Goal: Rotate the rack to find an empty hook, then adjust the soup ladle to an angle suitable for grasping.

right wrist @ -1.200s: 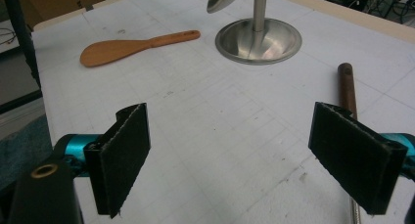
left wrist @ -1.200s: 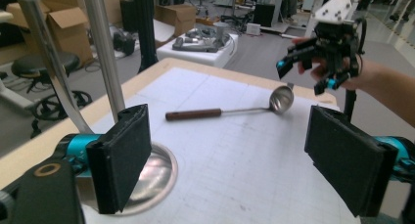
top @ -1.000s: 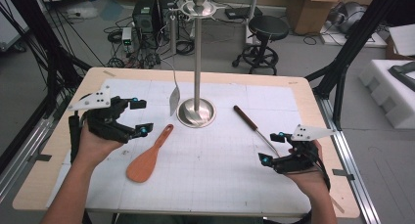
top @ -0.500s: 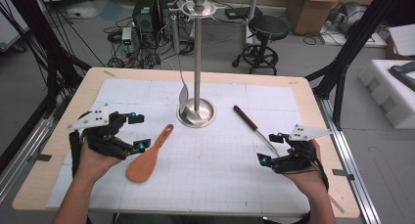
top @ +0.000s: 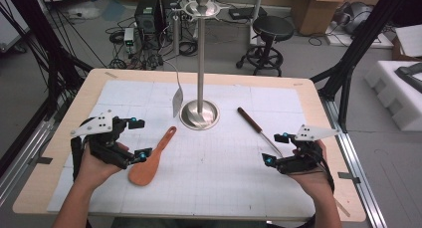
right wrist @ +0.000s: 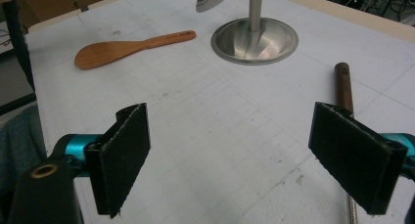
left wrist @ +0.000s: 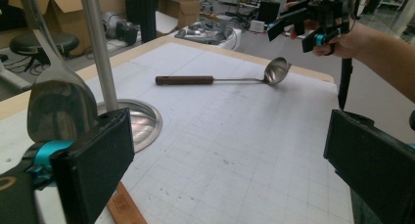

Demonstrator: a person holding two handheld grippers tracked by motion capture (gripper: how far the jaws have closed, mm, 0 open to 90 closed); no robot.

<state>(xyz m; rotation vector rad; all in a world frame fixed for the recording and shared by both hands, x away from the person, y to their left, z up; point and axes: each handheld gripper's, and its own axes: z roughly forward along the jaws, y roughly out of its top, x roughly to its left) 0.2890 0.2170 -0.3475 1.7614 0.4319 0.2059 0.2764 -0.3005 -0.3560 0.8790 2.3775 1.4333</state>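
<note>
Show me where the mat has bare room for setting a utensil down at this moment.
Widest free patch: the near middle of the mat, between the wooden spatula and the ladle. The far corners beside the stand are bare too. It is crowded around the stand's base, where a hanging metal spatula dangles.

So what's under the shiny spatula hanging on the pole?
Under the hanging metal spatula you see the white grid mat, beside the stand's round base. The spatula's blade covers a small patch of mat behind it.

Bare gridded mat [top: 224,173] between both hands; stand [top: 200,63], wooden spatula [top: 149,161] and ladle [top: 259,131] as obstacles beyond.
</note>
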